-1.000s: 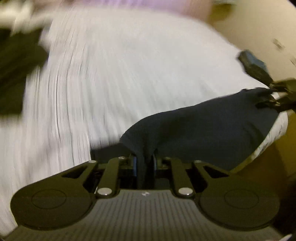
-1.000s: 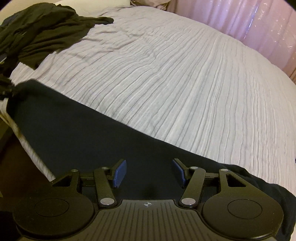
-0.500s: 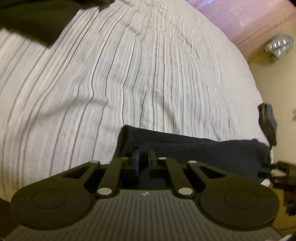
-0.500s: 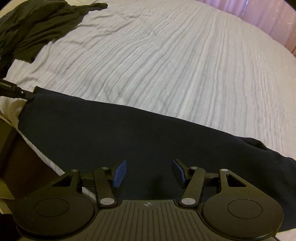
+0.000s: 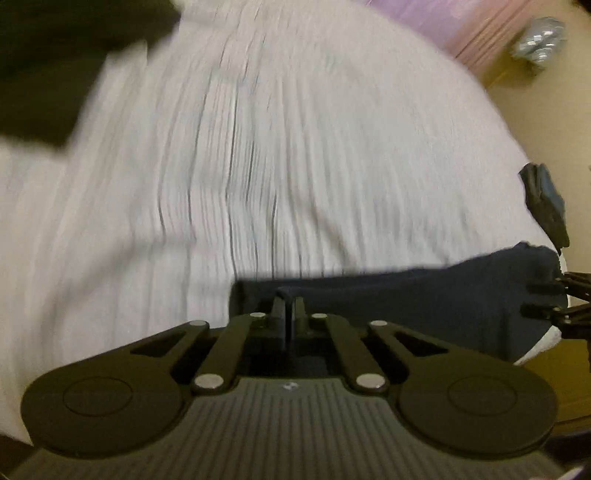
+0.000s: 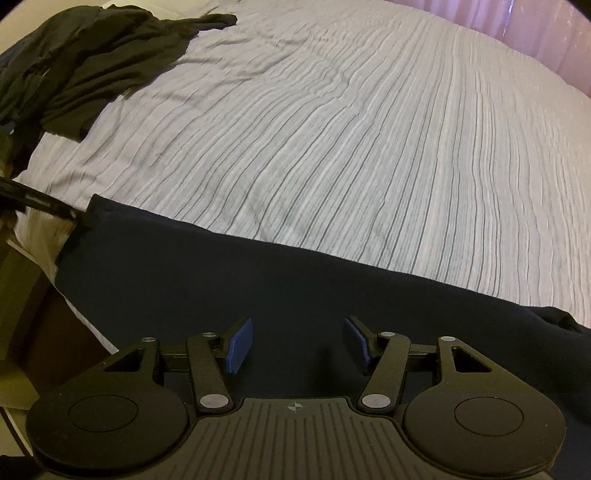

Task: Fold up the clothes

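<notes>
My left gripper (image 5: 287, 300) clamped on navy garment (image 6: 258, 280) corner; right gripper (image 6: 297, 341) gaping above cloth, gripping nothing; garment lies flat, folding barely begun; dark pile (image 6: 85, 62) untouched on bedspread (image 6: 351, 147).

I see a bedspread (image 6: 332, 147) with thin dark stripes covering the whole bed, lightly wrinkled. A pink curtain (image 6: 535, 33) hangs along its far side. Past the bed's corner, a crumpled silver object (image 5: 539, 37) sits on the tan floor (image 5: 554, 118), near the curtain.
</notes>
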A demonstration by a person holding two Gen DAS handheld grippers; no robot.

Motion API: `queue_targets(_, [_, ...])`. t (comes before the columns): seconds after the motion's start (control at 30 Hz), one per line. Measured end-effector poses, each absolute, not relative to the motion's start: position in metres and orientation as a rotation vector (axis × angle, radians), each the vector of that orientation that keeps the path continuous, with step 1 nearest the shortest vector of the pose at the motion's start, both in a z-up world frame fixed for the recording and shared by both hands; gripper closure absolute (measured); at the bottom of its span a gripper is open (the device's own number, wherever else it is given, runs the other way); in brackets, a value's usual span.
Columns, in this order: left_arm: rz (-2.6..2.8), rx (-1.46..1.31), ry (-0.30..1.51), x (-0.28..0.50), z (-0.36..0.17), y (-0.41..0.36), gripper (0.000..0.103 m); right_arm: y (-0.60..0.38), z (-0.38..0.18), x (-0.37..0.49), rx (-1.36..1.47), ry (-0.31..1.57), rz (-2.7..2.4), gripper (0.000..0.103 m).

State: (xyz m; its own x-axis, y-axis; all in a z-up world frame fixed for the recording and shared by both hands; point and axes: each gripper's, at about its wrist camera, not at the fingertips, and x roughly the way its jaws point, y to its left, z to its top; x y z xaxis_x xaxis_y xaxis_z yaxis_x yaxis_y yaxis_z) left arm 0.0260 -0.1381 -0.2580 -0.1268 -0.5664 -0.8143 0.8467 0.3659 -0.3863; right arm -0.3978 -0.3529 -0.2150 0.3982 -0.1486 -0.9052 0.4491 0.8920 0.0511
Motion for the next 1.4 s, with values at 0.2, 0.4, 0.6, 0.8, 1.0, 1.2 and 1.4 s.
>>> queue_targets(0.2, [-1.194,0.341,1.187,0.024,-0.283,-0.146,0.101,-0.358,-0.223,-0.403,0.356,1.117,-0.424,0.045])
queue_targets(0.4, [-1.19,0.393,1.224,0.029,-0.28,-0.148,0.095,-0.373,-0.231,-0.422,0.479,1.109,-0.481,0.045])
queue_targets(0.6, [-1.222,0.523,1.119,0.027,-0.233,-0.164,0.09,-0.418,-0.243,-0.475,0.599,1.087,-0.709,0.045])
queue_targets(0.8, [-1.389,0.714,0.924,-0.03,-0.197,-0.238,0.082,-0.468,-0.238,-0.56,0.728,1.019,-0.96,0.045])
queue_targets(1.0, [-1.754,0.932,0.619,-0.179,-0.188,-0.361,0.08,-0.509,-0.219,-0.628,0.763,0.897,-1.037,0.017])
queue_targets(1.2, [-2.122,1.199,0.185,-0.347,-0.219,-0.46,0.068,-0.549,-0.224,-0.674,0.863,0.837,-1.051,0.012])
queue_targets(1.4, [-2.333,1.404,-0.022,-0.439,-0.271,-0.522,0.063,-0.564,-0.223,-0.703,0.865,0.824,-1.013,0.012])
